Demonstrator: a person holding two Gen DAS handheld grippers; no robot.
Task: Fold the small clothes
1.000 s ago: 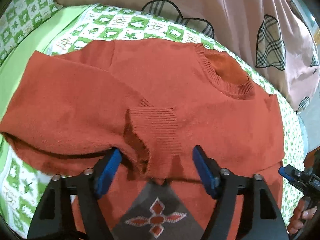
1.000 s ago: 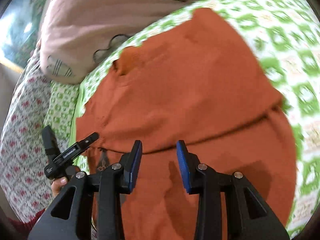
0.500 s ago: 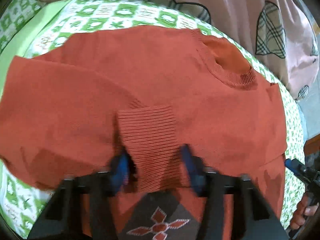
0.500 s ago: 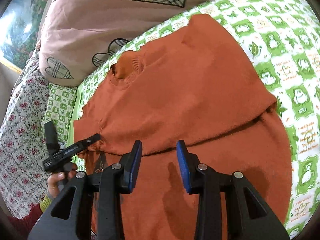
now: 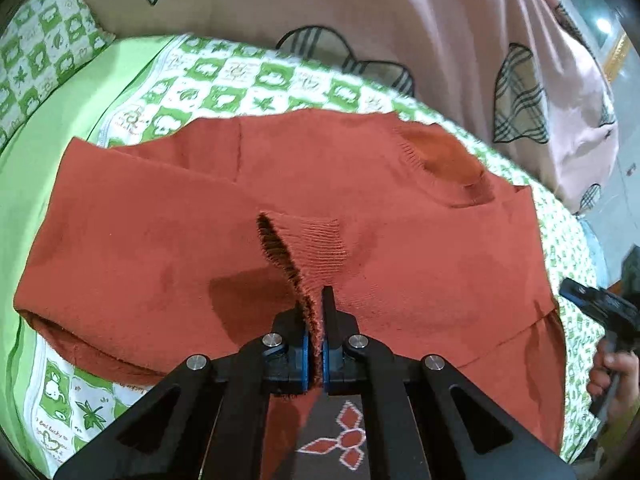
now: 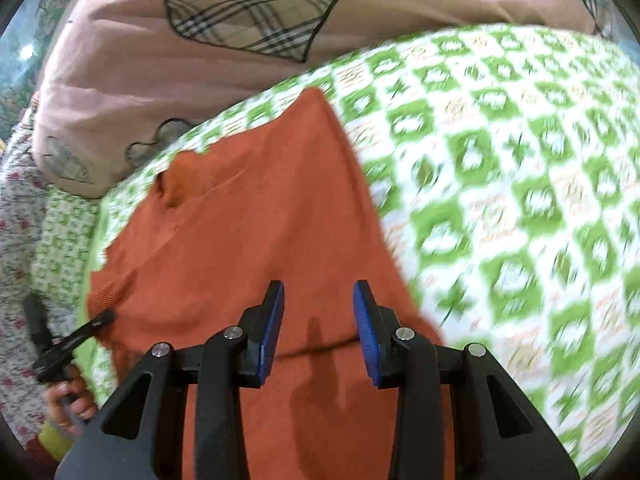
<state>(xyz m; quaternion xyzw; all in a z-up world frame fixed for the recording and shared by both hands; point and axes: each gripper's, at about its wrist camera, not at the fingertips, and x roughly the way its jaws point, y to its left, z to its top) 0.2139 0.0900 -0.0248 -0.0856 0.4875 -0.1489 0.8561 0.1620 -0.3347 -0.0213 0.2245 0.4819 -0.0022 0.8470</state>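
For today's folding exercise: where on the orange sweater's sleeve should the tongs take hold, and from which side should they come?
Take the ribbed cuff at its open end, coming from the hem side of the orange sweater, nearest the camera. The sleeve lies folded across the chest, and the cuff's edge stands up as a thin lip. The left tongs already pinch it that way. The right tongs stand open, holding nothing.

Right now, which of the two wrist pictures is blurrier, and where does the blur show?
Right wrist view: the green checked bedsheet is smeared by motion blur, while the right tool stays sharp. Left wrist view: mostly crisp, the ribbed cuff of the orange sweater clear; fisheye bending at the edges.
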